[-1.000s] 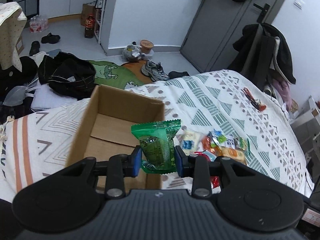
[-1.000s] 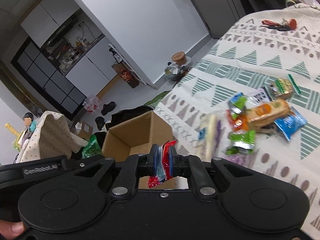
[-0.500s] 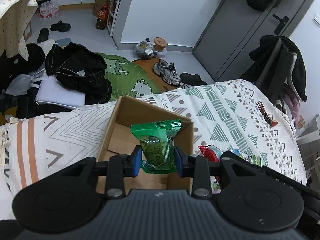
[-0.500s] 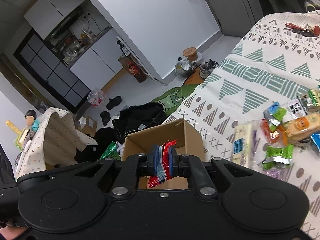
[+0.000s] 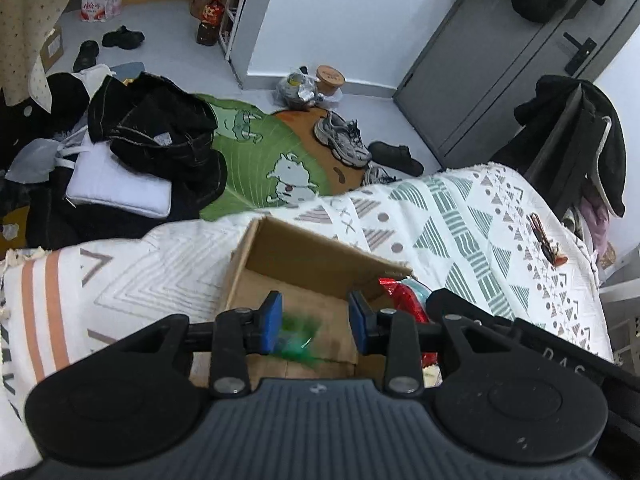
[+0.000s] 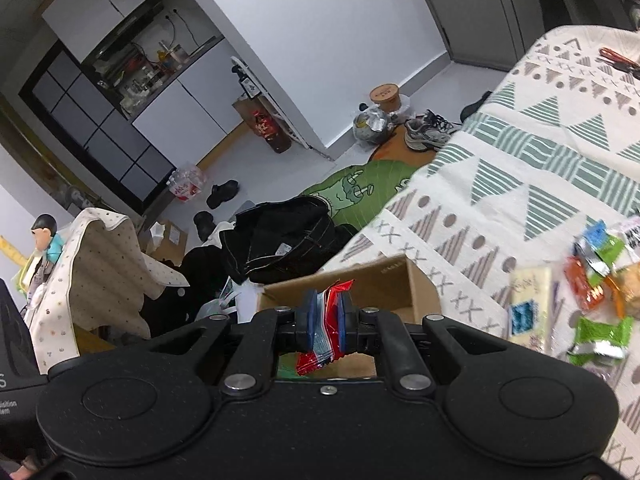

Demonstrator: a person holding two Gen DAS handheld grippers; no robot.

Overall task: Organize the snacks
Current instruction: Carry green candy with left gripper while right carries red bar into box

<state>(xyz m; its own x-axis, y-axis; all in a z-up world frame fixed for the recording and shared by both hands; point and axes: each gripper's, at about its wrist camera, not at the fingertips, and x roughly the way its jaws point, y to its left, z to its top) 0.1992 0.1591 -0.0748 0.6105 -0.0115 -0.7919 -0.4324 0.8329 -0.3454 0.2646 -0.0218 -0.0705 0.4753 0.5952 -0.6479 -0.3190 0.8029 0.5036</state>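
An open cardboard box (image 5: pixel 296 256) sits on the patterned bedspread. My left gripper (image 5: pixel 315 320) hovers over it, open, and a blurred green snack packet (image 5: pixel 299 336) is falling free between its blue pads into the box. My right gripper (image 6: pixel 325 320) is shut on a red, white and blue snack packet (image 6: pixel 326 320), held just above the same cardboard box (image 6: pixel 384 280). That red packet (image 5: pixel 402 296) and the right gripper's black body show at the box's right edge in the left wrist view. Several loose snack packets (image 6: pixel 596 280) lie on the bedspread to the right.
The bedspread (image 5: pixel 460 216) ends just beyond the box. Below it the floor holds black clothes (image 5: pixel 160 132), a green mat (image 5: pixel 256 160), shoes (image 5: pixel 342 140) and a lidded tub (image 5: pixel 330 78). A coat-draped chair (image 5: pixel 576 132) stands at the bed's right; scissors (image 5: pixel 544 236) lie on the bedspread.
My left gripper has opened and let go of the green packet, which now drops blurred toward the box. Both grippers have moved closer over the box; the right one still holds its red packet.
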